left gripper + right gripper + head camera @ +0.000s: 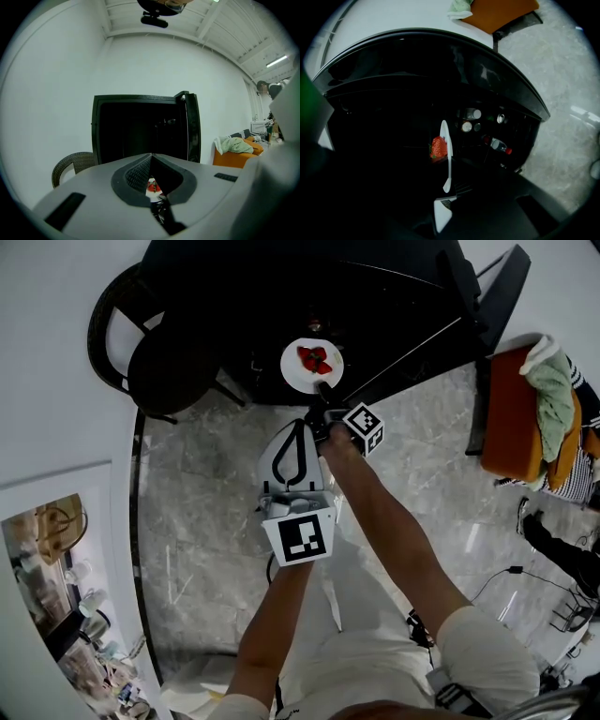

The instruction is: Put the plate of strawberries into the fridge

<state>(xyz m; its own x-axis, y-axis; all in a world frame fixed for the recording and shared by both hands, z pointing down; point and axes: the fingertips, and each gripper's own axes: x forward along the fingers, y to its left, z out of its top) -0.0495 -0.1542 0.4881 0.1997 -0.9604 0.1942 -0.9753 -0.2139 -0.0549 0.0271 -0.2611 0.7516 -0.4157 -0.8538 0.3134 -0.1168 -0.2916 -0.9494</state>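
1. Now the right tool is clamped on the near rim of a round white plate, which juts straight ahead of its tips.
2. A small cluster of glossy red strawberries sits at the plate's middle, just beyond those tips.
3. In the right gripper view the plate shows edge-on as a thin white sliver.
4. Ahead of the right tool gapes the open black fridge, with bottles to the right.
5. The left tool, tips together and empty, hangs behind the right tool.
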